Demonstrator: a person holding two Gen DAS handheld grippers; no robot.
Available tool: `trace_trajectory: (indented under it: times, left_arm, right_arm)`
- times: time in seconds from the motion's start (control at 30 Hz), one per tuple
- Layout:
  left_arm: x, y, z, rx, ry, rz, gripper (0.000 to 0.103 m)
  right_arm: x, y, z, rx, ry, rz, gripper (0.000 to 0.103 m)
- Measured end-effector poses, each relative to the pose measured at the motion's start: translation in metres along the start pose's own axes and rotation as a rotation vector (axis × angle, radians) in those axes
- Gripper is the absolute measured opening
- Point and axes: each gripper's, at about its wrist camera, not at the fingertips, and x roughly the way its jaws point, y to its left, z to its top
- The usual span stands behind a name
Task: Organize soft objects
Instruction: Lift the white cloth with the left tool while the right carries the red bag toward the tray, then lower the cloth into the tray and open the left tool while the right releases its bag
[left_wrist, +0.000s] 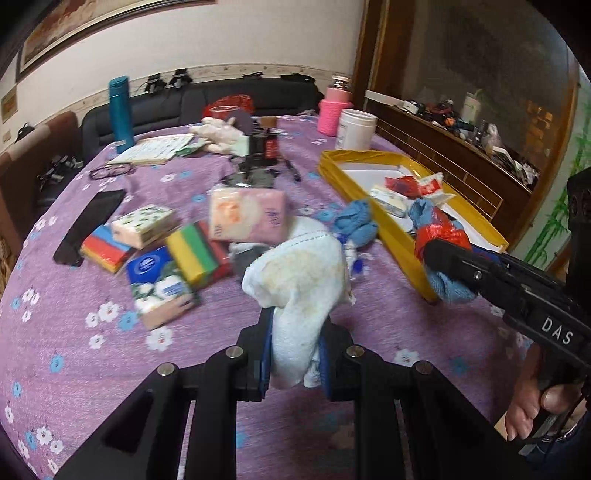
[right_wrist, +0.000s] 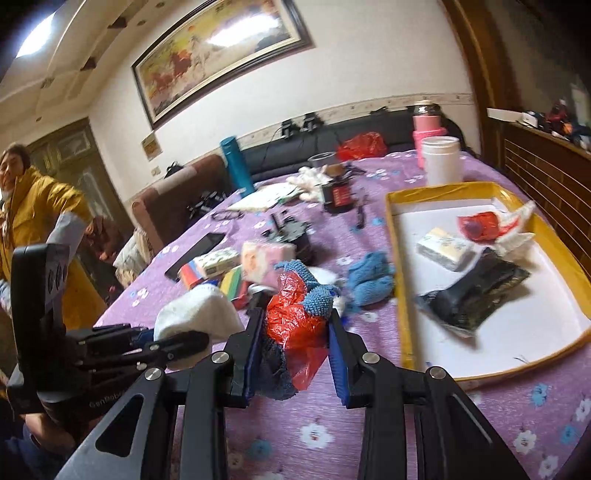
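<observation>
While both tools are loaded, a white towel (left_wrist: 295, 280) is pinched in the left hand-held gripper (left_wrist: 295, 354) and a blue knit cloth with a red plastic bag (right_wrist: 291, 314) in the right hand-held gripper (right_wrist: 295, 354).

Both bundles hang above the purple flowered surface (left_wrist: 92, 288). From the left wrist view, the yellow-rimmed tray (left_wrist: 391, 229) lies at two o'clock, holding a small tissue pack (left_wrist: 389, 197) and red wrappers (left_wrist: 402, 184). A second blue knit piece (left_wrist: 356, 219) rests on the surface just beside the tray's near wall. At ten o'clock sit tissue packs (left_wrist: 146, 223) and striped sponges (left_wrist: 194, 254), touching one another, with a dark phone (left_wrist: 88, 225) beside them.
</observation>
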Motion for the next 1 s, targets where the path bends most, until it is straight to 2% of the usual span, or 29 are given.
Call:
trace_trajectory:
  times: [0.67, 0.8, 1.0]
  left_arm:
    - [0.04, -0.105, 0.046, 0.157, 0.0, -0.105, 0.019]
    - [0.055, -0.127, 0.062, 0.186, 0.0, -0.128, 0.019]
    - [0.094, -0.144, 0.075, 0.169, 0.039, -0.15, 0.019]
  right_arm:
    - [-0.05, -0.106, 0.007, 0.231, -0.133, -0.161, 0.035]
    - [-0.05, -0.13, 0.014, 0.278, -0.147, -0.206, 0.035]
    - [-0.044, -0.158, 0.028, 0.318, -0.16, -0.27, 0.035]
